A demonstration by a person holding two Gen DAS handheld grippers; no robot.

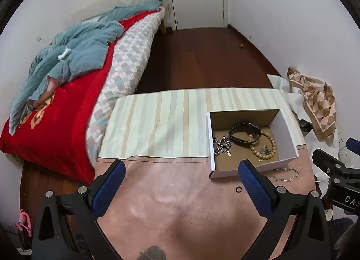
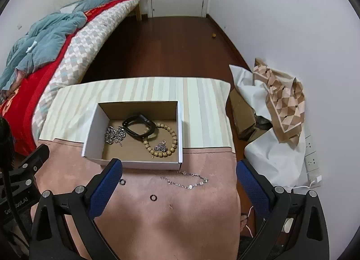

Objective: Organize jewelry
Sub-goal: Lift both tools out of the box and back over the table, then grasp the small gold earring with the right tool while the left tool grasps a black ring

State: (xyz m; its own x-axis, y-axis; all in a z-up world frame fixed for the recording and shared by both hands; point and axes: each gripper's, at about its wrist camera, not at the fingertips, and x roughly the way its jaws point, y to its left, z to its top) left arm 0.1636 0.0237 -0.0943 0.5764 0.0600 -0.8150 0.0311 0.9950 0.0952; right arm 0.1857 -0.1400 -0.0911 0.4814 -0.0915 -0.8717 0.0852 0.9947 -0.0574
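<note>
Tabletop carries a pink cloth on the near part and a striped cloth on the far part. An open cardboard box sits across the seam of the two cloths.

Box contents: a black watch at the centre; a silver chain lying at 9 o'clock of the watch; a ring of wooden beads at 4 o'clock of the watch, touching it; a small silver piece inside the bead ring.

Outside the box, on the pink cloth: a silver bracelet just beside the box's near wall, at its 5 o'clock; one dark ring nearer the viewer; a second dark ring close to the near wall, beside the right gripper's left finger.

Left gripper: fingers wide apart, nothing between them, above the pink cloth at the box's 7 o'clock.

Right gripper: fingers wide apart, gripping nothing, above the bracelet and rings.

A bed with a red blanket stands at 9 o'clock of the tabletop.
</note>
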